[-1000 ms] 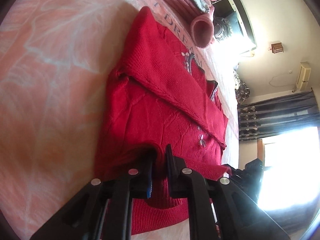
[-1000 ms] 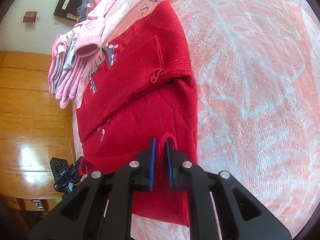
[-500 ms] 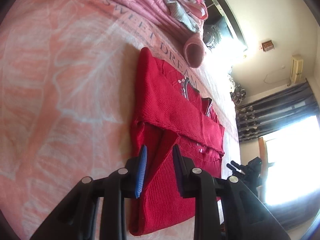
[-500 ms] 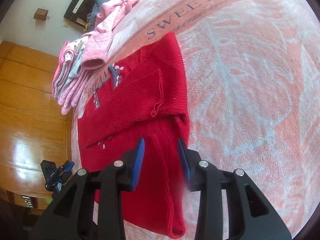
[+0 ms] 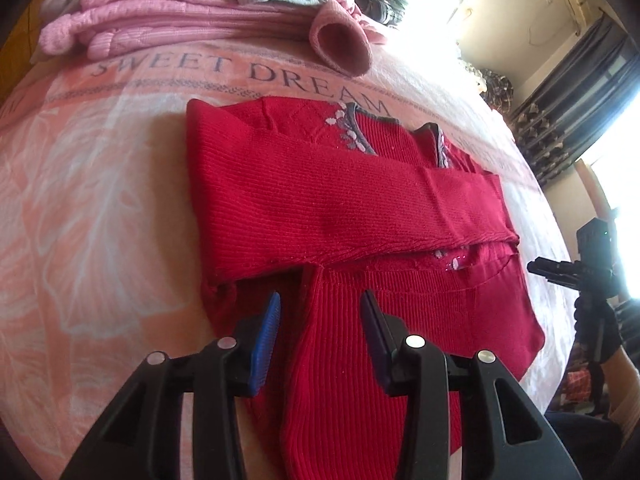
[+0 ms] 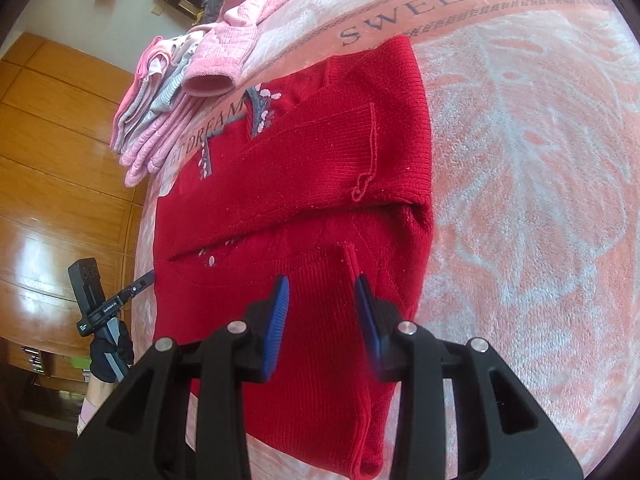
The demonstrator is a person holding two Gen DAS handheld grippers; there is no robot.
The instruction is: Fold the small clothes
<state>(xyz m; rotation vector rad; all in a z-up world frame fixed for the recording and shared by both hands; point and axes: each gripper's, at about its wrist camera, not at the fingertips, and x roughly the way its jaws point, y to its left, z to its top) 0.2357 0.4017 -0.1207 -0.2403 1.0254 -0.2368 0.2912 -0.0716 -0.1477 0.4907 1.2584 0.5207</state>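
Red sweater point(image 5: 344, 200) on pink blanket point(image 5: 100, 200)

A: That sweater point(image 5: 344, 208) is bright red ribbed knit, grey trim at the neck with tiny white and pink flower bits.

B: Yep, and the blanket point(image 6: 532, 168) under it is salmon pink with big pale feathery leaf shapes, plus a darker band reading SWEET DREAM in grey letters.

A: Folded pile point(image 5: 192, 12) behind is mostly light pink, some pale grey-blue ribbed stuff mixed in.

B: Black grippers, blue pads point(image 6: 276, 328). Orange-brown wood wardrobe point(image 6: 52, 152), dark grey curtains point(image 5: 576, 104).
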